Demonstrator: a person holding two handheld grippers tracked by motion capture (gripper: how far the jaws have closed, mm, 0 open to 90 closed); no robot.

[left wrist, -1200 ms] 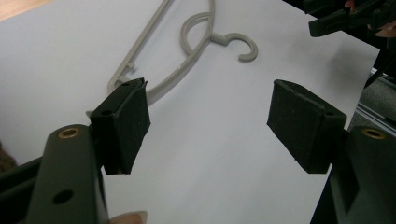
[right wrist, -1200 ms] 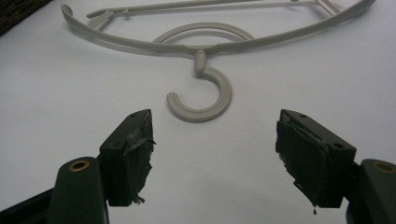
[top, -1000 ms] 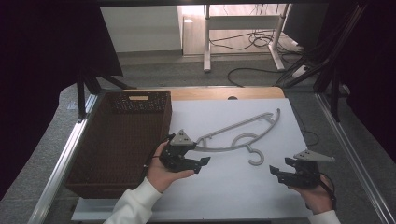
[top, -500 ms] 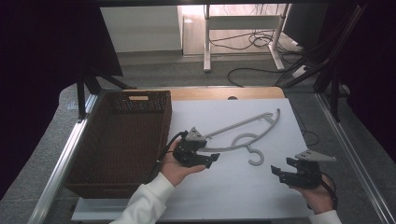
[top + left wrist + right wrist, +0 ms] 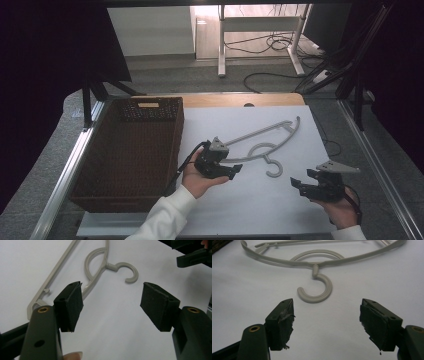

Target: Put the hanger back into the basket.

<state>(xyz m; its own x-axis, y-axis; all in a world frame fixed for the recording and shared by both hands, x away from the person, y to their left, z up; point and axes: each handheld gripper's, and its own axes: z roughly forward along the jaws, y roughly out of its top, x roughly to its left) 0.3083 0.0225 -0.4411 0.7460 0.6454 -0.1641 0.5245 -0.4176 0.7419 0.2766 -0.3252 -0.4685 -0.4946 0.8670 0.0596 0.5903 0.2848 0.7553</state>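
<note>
The grey hanger (image 5: 265, 142) lies flat at the frame's centre on the white sheet (image 5: 250, 200); the left gripper (image 5: 235, 169) hides its lower-left end, jaws wide, having just narrowed slightly, nothing between. The right gripper (image 5: 299, 183), lower right, gapes empty. The basket (image 5: 125, 150) label is unreadable.

The right gripper (image 5: 325, 323) is holding its fingers (image 5: 283, 323) wide apart with nothing between them, just short of the hanger (image 5: 317, 263), which is lying flat on the white bench (image 5: 249, 295), hook curling toward the fingers.
</note>
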